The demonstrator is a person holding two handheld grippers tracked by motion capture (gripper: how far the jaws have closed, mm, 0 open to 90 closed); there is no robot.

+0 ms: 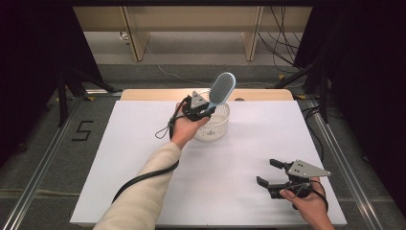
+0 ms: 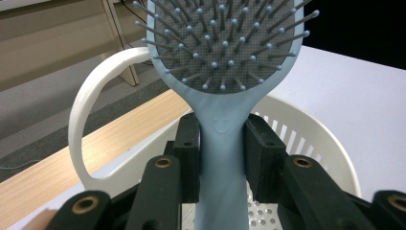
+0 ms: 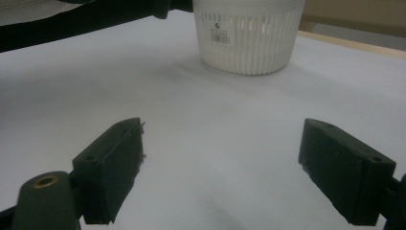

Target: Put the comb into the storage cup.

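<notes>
Blue hairbrush [image 2: 224, 143] handle is pinched in the left claw [image 1: 203, 111], bristle head up at 12 o'clock, just above the white basket [image 1: 218, 129]. Right claw [image 1: 268, 172] idles wide apart at 4 o'clock on the counter [image 1: 143, 143]. Step looks like placing; next: lower the brush into the basket, release.

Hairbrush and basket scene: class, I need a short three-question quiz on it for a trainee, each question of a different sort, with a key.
1. True or false: the left gripper is shut on the handle of the blue hairbrush.
2. Where does the hairbrush head point? A) down into the basket B) up, above the basket C) flat along the table
3. Fill in: the right gripper has its jaws ____ over the white table, with nothing between them.

Key
1. True: in the left gripper view the pads press both sides of the handle.
2. B: the bristled head stands above the white slotted basket.
3. Open.
</notes>
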